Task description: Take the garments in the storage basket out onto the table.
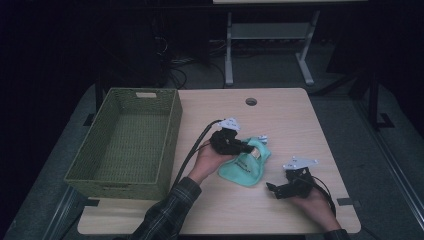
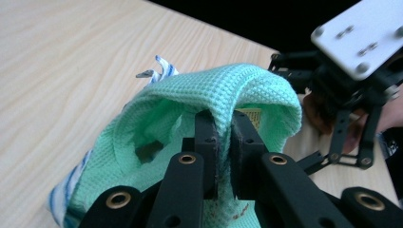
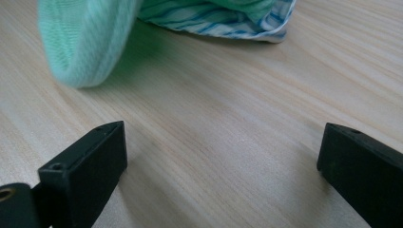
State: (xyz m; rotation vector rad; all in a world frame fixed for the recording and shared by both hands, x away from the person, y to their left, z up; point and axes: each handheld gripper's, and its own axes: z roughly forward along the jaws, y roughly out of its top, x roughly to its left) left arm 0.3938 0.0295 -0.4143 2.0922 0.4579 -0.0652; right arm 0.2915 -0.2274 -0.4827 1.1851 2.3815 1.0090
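Pinching mint cloth (image 2: 247,90), left claw (image 2: 223,128) clamped, right claw (image 3: 218,156) gaping wide

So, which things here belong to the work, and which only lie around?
In the work:
- mint green cloth, pinched by the left gripper
- right gripper, open beside it

Lying about:
- green woven basket
- table's cable hole

The left tongs (image 2: 224,137) have their jaws pressed nearly together, pointing toward the right hand. The right tongs (image 3: 221,166) rest low, with jaws wide apart.
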